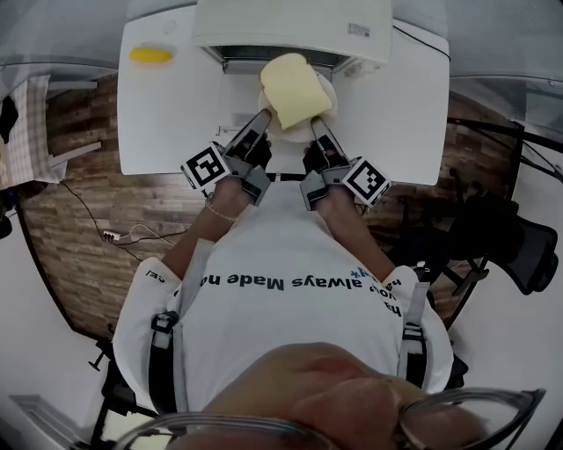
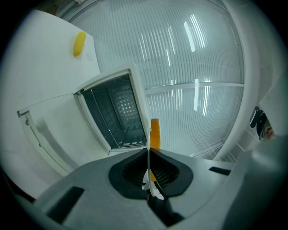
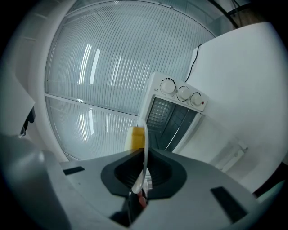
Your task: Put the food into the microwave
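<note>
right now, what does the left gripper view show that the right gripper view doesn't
Only the left gripper view: a yellow object on the table. Only the right gripper view: the microwave's three knobs. Both: the open microwave, and the rim of the plate carrying the bread, clamped between that gripper's own fingers.

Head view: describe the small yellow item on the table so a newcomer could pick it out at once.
Find the white rectangular table with the white microwave at its far edge. Left of the microwave, near the far left corner, lies the small yellow oval object. It sits alone on bare tabletop, deeper yellow than the pale bread slice on the round white plate.
</note>
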Action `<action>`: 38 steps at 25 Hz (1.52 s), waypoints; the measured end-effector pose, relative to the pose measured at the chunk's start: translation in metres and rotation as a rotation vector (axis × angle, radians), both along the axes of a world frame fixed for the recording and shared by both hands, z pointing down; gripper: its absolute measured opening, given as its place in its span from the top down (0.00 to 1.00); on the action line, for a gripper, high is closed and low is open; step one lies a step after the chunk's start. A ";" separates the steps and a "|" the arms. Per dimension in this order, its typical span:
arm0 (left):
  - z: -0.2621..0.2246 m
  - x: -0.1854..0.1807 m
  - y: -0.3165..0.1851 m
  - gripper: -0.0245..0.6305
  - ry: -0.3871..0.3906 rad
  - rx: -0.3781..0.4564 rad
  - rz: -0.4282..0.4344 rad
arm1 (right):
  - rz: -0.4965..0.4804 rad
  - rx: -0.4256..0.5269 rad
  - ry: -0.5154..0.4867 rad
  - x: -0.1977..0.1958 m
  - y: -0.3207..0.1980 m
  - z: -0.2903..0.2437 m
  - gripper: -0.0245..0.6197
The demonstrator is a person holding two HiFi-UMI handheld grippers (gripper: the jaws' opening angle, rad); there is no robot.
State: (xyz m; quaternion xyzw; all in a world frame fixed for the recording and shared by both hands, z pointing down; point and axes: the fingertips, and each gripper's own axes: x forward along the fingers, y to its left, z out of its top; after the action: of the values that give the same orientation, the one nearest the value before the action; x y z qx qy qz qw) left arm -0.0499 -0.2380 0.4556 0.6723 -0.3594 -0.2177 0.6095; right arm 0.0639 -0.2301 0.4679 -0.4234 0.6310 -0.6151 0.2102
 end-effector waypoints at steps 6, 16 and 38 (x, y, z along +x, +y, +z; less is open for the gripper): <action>0.029 0.000 0.001 0.93 -0.016 -0.030 0.021 | 0.009 -0.038 0.007 0.001 0.003 0.027 0.92; 0.066 0.002 -0.011 0.93 -0.047 -0.058 0.034 | 0.017 -0.060 -0.003 0.001 -0.008 0.064 0.92; 0.130 -0.009 -0.072 0.93 -0.088 -0.064 0.006 | 0.010 -0.090 0.029 -0.008 -0.068 0.131 0.92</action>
State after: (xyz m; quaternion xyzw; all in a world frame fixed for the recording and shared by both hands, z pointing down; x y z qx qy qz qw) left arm -0.0588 -0.3101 0.5858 0.6625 -0.3906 -0.1745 0.6149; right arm 0.0554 -0.2980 0.5986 -0.4445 0.6036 -0.6355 0.1849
